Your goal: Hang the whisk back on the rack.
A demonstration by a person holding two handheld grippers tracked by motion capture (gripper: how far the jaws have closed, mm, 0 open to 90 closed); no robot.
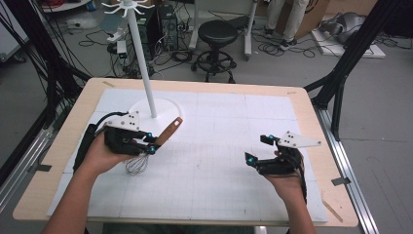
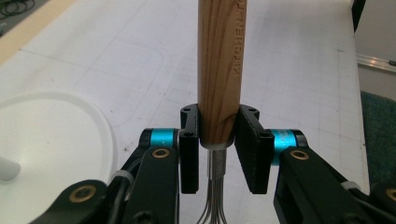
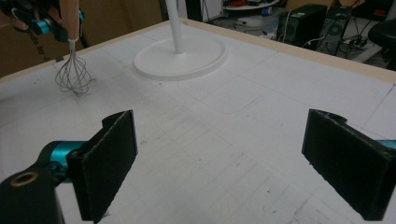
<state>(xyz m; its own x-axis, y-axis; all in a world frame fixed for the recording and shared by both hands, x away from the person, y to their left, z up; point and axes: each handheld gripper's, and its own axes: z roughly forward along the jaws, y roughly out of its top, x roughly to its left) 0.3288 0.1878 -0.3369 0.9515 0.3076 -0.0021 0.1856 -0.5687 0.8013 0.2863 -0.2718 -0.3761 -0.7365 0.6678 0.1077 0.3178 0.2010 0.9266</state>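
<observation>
A whisk with a wooden handle [image 1: 169,131] and wire head [image 1: 137,164] is held at the table's left. My left gripper [image 1: 150,143] is shut on the lower end of the handle [image 2: 219,70], just above the wires [image 2: 215,205]. The wire head [image 3: 73,74] rests on or just above the white mat. The handle tilts toward a white hook stand [image 1: 141,53], whose round base [image 1: 168,107] lies just behind it. At the right, my right gripper [image 1: 256,148] stands open over the mat, with nothing between its fingers [image 3: 107,158].
The white gridded mat [image 1: 219,161] covers a wooden table with a bare rim [image 1: 316,126]. The stand's base [image 3: 182,58] sits at the back left. Beyond the table are a black stool [image 1: 217,34], computer towers, floor cables and a person's legs [image 1: 285,19].
</observation>
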